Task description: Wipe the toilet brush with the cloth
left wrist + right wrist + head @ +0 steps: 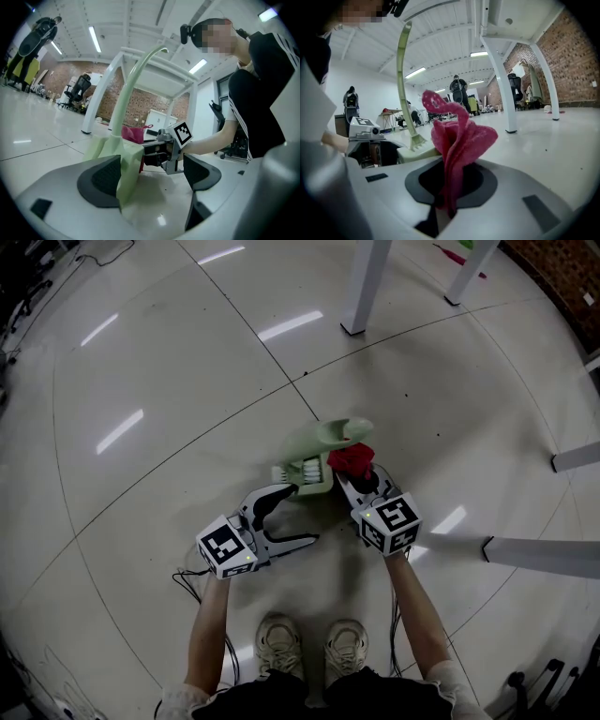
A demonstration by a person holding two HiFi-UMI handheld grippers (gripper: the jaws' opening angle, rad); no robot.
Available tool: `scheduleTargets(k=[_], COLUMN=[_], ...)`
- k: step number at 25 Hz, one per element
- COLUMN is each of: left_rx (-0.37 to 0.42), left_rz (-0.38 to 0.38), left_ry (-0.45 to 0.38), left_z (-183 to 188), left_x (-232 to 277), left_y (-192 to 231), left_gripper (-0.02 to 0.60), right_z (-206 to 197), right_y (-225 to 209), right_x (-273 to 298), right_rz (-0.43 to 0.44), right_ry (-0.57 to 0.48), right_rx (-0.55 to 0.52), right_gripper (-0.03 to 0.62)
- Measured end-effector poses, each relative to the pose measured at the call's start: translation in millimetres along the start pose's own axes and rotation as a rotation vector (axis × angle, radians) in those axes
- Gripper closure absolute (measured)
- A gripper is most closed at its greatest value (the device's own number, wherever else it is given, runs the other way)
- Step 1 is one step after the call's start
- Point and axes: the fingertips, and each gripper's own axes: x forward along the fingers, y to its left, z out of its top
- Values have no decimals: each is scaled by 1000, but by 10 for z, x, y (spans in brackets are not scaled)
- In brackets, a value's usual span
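Our right claw [450, 190] pinches the crumpled red cloth [459, 136]. Left claw [150, 176] is wide open by the pale green plastic toilet brush [314, 470]; we'd steady it first.

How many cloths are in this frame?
1: the cloth, pinched in the right gripper, right beside the brush. No other shows, though one may be hidden behind the brush.

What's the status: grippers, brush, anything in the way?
Left gripper open, pale green toilet brush base by one pad. Right gripper shut on red cloth, close beside the brush. Nothing between cloth and brush.
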Motion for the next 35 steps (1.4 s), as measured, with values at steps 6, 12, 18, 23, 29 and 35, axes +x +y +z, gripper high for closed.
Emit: scheduleTargets(k=[6, 12, 18, 23, 29, 35], left_rx=[2, -14, -65, -80, -98, -112], left_rz=[7, 16, 37, 29, 11, 7], left_ry=[3, 15, -1, 0, -24, -18], left_z=[-15, -84, -205, -235, -231, -250], left_x=[10, -14, -64, -124, -129, -281], left_y=[25, 56, 132, 154, 145, 109], left_gripper=[187, 187, 187, 187, 187, 187], right_z=[-198, -200, -306, -305, -269, -267], right_y=[265, 421, 576, 669, 826, 1058], right_x=[-309, -599, -471, -375, -310, -103], right_rz=[38, -62, -97, -101, -71, 8], right_ry=[-9, -76, -23, -8, -4, 21], right_rx=[101, 152, 80, 52, 29, 6], right_gripper=[562, 563, 563, 562, 563, 563])
